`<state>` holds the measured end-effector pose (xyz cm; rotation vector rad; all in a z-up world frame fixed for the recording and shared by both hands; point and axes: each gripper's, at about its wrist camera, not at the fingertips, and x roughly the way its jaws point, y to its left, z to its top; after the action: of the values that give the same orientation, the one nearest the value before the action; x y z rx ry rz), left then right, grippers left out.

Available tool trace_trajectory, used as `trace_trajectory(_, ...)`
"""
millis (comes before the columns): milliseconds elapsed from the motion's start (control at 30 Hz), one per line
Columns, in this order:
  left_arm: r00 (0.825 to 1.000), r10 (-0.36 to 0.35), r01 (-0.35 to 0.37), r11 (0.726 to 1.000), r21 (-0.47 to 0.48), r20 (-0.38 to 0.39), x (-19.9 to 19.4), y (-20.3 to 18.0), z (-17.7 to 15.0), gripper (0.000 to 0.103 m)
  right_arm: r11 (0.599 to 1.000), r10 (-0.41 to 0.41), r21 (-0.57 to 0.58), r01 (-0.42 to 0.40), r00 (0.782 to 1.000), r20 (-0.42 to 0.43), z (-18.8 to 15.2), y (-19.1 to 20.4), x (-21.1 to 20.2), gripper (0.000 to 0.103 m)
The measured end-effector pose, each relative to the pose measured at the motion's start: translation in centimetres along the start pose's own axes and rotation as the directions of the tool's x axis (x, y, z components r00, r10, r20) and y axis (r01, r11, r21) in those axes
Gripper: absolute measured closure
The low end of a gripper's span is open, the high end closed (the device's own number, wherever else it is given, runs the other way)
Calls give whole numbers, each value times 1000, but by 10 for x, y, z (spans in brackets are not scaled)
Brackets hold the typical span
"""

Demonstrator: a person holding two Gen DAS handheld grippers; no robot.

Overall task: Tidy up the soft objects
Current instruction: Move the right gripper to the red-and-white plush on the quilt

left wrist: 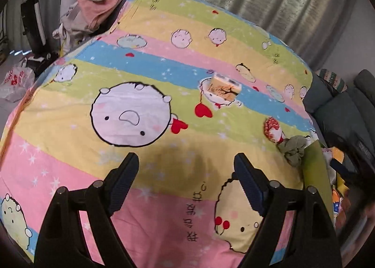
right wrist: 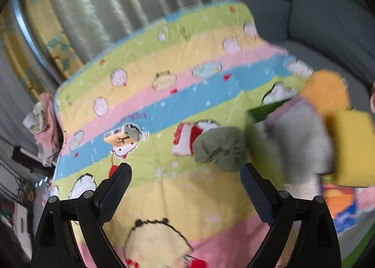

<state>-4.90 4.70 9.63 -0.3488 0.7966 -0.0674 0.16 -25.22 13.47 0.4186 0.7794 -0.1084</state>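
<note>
both grippers empty, green cloth next in line

we hover over the cartoon-print sheet (left wrist: 140, 76) with both tools free. our left gripper (left wrist: 186, 169) has its jaws wide apart, nothing between them, pointing at bare yellow and pink stripes. our right gripper (right wrist: 185, 177) is just as wide apart and empty, and its view is blurred, so fine detail there is hard to read.

the soft things still out on the sheet: a crumpled olive-green cloth (right wrist: 220, 148) lying just beside the green bin (right wrist: 254, 132), a red-and-white pouch (right wrist: 185, 139) touching the cloth on its far side, and a small tissue pack (right wrist: 121, 135) well apart toward the middle of the sheet. inside the bin we make out a grey cloth (right wrist: 300, 141), a yellow sponge block (right wrist: 354, 148) and something orange (right wrist: 325, 92), though we cannot tell exactly how they are stacked.

we judge we are between picks, partway through, with the bin partly filled. the green cloth sits just ahead of the right jaws, so it looks the natural next target. that calls for dropping the right gripper over the bunched top, pinching a thick fold, and lifting clear of the bin wall before releasing inside. the pouch could drag along.
</note>
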Motion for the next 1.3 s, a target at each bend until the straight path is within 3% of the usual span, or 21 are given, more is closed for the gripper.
trace_trajectory(133, 999, -14, 13, 1000, -24, -29, 4, 12, 2, 20, 993, -109, 34, 112, 991, -75, 13, 13, 50, 9)
trace_trajectory(200, 999, -25, 24, 999, -34, -24, 3, 16, 4, 20, 978, -202, 34, 206, 975, -93, 17, 19, 76, 9)
trace_trajectory(333, 998, -40, 38, 998, -42, -38, 4, 21, 6, 20, 952, -291, 47, 301, 945, -148, 25, 19, 116, 9)
trace_trajectory(500, 996, -66, 63, 996, -61, -52, 7, 27, 9, 20, 939, -342, -14, 345, 925, -165, 28, 19, 156, 10)
trace_trajectory(567, 996, -63, 59, 997, -57, -56, 8, 29, 11, 20, 933, -358, -34, 358, 920, -161, 26, 17, 161, 22)
trace_trajectory(600, 997, -59, 56, 997, -58, -57, 8, 31, 11, 20, 937, -351, -51, 347, 928, -124, 23, 20, 156, 36)
trace_trajectory(633, 997, -59, 56, 997, -59, -56, 7, 32, 12, 20, 941, -337, -64, 331, 935, -115, 23, 23, 154, 62)
trace_trajectory(667, 997, -63, 59, 996, -68, -53, 6, 34, 12, 20, 957, -287, -81, 279, 951, -116, 21, 28, 148, 64)
trace_trajectory(733, 996, -71, 67, 994, -81, -52, 6, 38, 13, 20, 971, -230, -106, 216, 962, -144, 15, 40, 137, 64)
trace_trajectory(800, 996, -74, 68, 992, -104, -54, 6, 43, 14, 20, 988, -110, -126, 89, 980, -164, 3, 55, 114, 64)
trace_trajectory(900, 996, -68, 61, 991, -118, -54, 5, 47, 15, 20, 979, -3, -202, -39, 979, -202, -22, 79, 85, 64)
trace_trajectory(967, 996, -66, 58, 990, -127, -54, 4, 50, 15, 20, 962, 47, -251, -111, 967, -249, -43, 90, 71, 64)
trace_trajectory(1067, 996, -62, 53, 988, -143, -59, 4, 55, 15, 20, 922, 85, -329, -204, 936, -342, -78, 104, 59, 63)
trace_trajectory(1133, 996, -58, 48, 988, -147, -67, 4, 57, 14, 20, 904, 57, -373, -210, 923, -381, -96, 109, 58, 42)
trace_trajectory(1233, 996, -45, 34, 989, -141, -79, 5, 56, 12, 20, 890, 14, -425, -165, 941, -338, -101, 108, 50, 23)
trace_trajectory(1300, 995, -44, 32, 991, -132, -88, 7, 54, 11, 20, 902, 10, -409, -136, 955, -296, -96, 98, 37, 21)
